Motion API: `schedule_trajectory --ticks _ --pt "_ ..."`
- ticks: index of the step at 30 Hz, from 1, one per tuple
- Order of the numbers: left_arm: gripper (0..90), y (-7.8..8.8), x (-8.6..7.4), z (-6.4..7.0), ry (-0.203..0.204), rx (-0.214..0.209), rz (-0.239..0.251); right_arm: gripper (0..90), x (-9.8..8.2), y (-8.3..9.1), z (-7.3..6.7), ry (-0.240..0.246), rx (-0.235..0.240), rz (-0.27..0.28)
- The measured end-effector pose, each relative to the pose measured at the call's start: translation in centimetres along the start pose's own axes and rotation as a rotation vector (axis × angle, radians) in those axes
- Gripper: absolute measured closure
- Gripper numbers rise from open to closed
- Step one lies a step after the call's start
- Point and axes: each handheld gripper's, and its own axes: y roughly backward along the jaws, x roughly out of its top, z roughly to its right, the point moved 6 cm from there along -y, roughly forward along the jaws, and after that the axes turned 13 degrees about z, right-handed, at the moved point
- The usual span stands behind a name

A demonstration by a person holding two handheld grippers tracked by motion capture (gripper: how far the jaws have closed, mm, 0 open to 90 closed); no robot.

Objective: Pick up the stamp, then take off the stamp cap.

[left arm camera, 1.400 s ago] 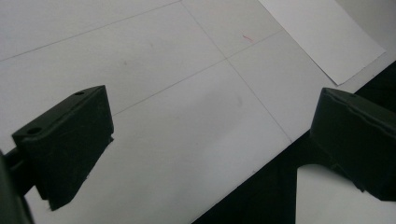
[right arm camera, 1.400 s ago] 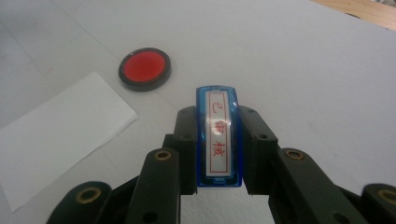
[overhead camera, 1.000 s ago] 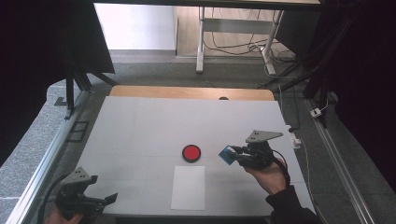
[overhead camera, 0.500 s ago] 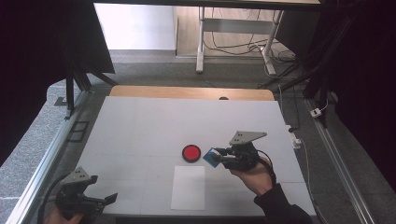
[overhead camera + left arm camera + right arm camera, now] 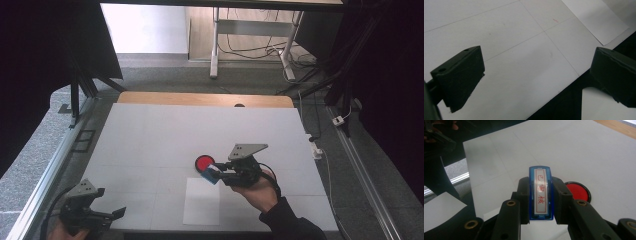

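Observation:
My right gripper [image 5: 214, 173] is shut on a blue stamp [image 5: 541, 192] with a white label printed in red characters; the stamp [image 5: 212, 175] hangs just right of and nearer than the red ink pad [image 5: 204, 162], over the far edge of the white paper sheet [image 5: 202, 201]. In the right gripper view the red ink pad [image 5: 577, 191] lies just right of the jaws. My left gripper [image 5: 111, 214] rests at the table's near left corner, its jaws [image 5: 539, 75] standing wide open over bare table, nothing between them. A corner of the paper sheet [image 5: 594, 20] shows ahead.
The white table [image 5: 150, 135] has a wooden strip [image 5: 205, 99] along its far edge. Metal rails run down both sides. A desk frame and cables [image 5: 250, 45] stand on the floor beyond. A small white box [image 5: 316, 149] sits off the table's right edge.
The right gripper has carried the blue stamp leftward, from right of the ink pad to close beside it above the paper's far edge. The left gripper has stayed put.

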Motion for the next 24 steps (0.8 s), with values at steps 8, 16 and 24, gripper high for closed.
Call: schedule_trajectory --ticks 8,16,24 --pt "0.0 0.01 -0.01 0.03 -0.003 -0.001 -0.001 70.9 0.03 -0.33 -1.05 0.015 0.025 0.002" --pt "0.0 -0.02 0.01 0.12 -0.009 -0.003 0.001 70.9 -0.09 -0.05 -1.02 0.023 0.032 0.003" --pt "0.0 -0.04 0.28 0.49 -0.006 -0.043 0.012 70.9 -0.02 0.26 -1.05 0.024 0.026 0.009"
